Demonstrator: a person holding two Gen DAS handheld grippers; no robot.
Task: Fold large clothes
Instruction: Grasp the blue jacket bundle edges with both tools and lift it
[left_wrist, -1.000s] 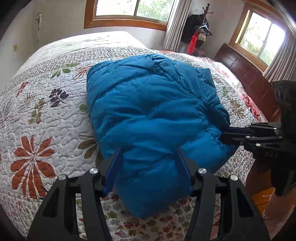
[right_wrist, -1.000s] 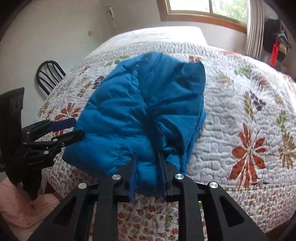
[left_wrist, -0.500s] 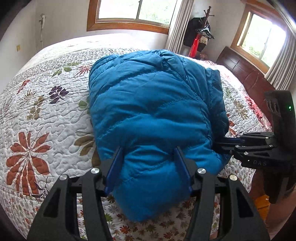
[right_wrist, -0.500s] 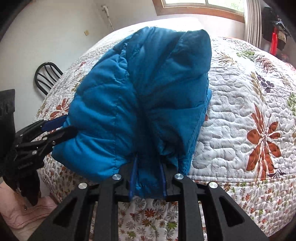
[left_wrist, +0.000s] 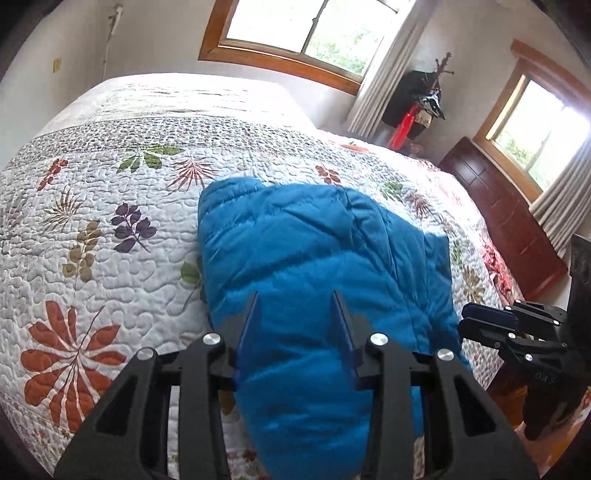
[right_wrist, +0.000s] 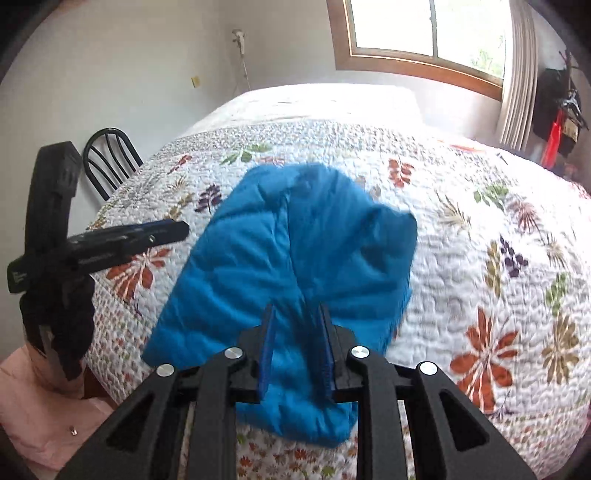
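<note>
Blue jacket (left_wrist: 317, 266) lies folded on bed (left_wrist: 92, 206), near edge. Left gripper (left_wrist: 295, 314) fingers spread wide w/ jacket between; right gripper (right_wrist: 297, 325) fingers narrower, pinching jacket's near edge.

A home bedroom: a large bed (left_wrist: 110, 206) under a white quilt printed with leaves and flowers, wood-framed windows (left_wrist: 295, 33) with pale curtains (left_wrist: 380, 88), a dark wooden headboard (left_wrist: 506, 218), and a black metal chair (right_wrist: 110, 158) beside the bed's edge.
</note>
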